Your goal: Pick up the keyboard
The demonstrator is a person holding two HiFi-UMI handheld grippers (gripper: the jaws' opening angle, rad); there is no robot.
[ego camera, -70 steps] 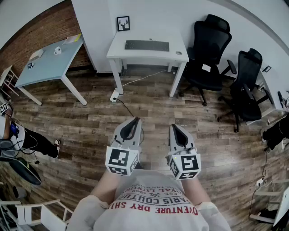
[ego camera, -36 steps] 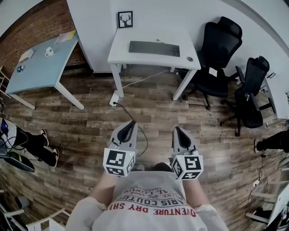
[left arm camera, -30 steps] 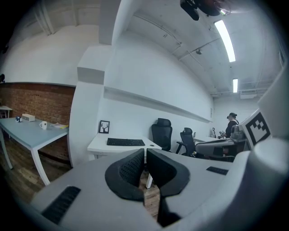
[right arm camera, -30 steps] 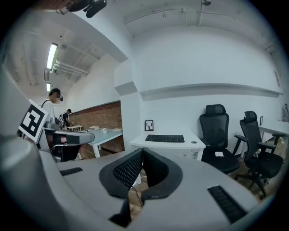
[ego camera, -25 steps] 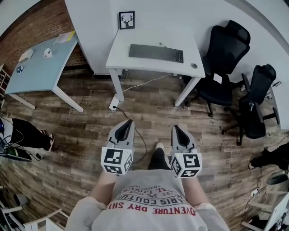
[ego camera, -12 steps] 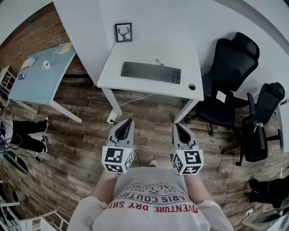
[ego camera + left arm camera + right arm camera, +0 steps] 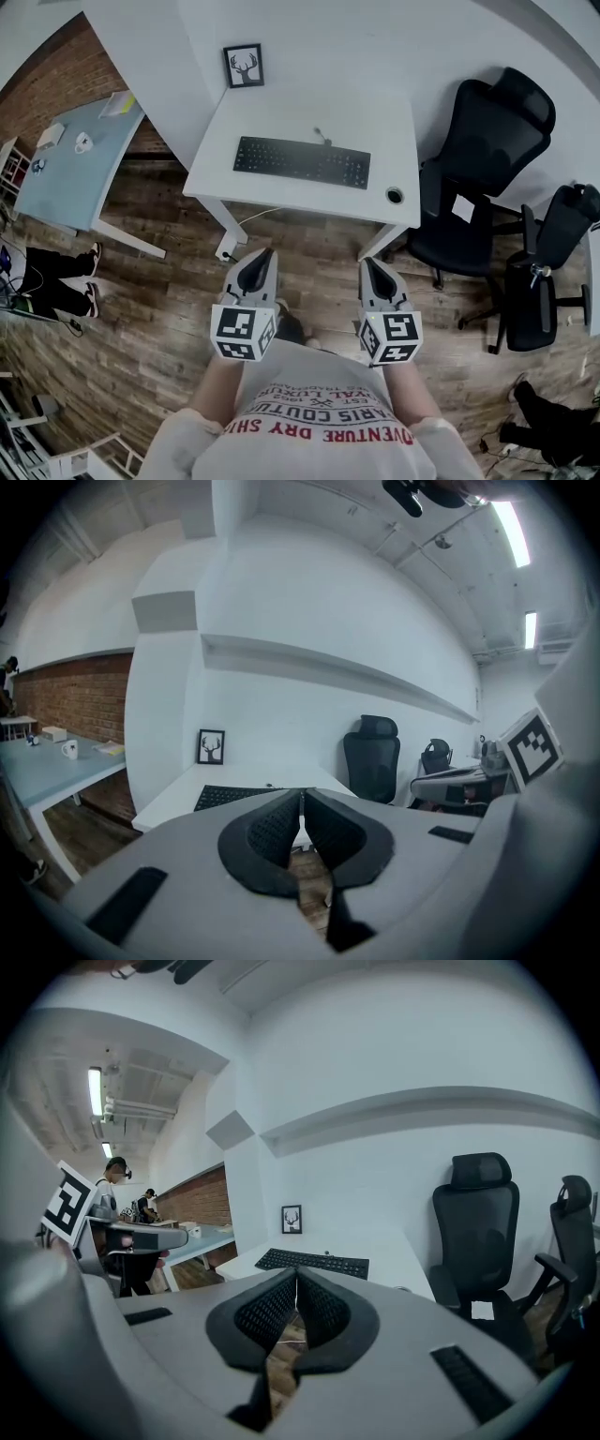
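A black keyboard [image 7: 302, 162] lies across the middle of a white desk [image 7: 281, 122], with a thin cable running off its far edge. The left gripper view shows the keyboard [image 7: 230, 797] just past the jaws, and the right gripper view shows it [image 7: 312, 1263] a little farther off. My left gripper [image 7: 260, 260] and right gripper [image 7: 372, 265] hover over the wooden floor just short of the desk's near edge. Both are shut with nothing between the pads. Neither touches the keyboard.
A framed deer picture [image 7: 243, 65] leans against the wall at the desk's back left. A round cable hole [image 7: 395, 195] sits near the desk's right front corner. Two black office chairs [image 7: 473, 178] stand to the right. A pale blue table [image 7: 66, 169] stands at left.
The person has walked toward the white desk, so the desk and keyboard have come much closer and larger. Both grippers stay shut and held side by side.
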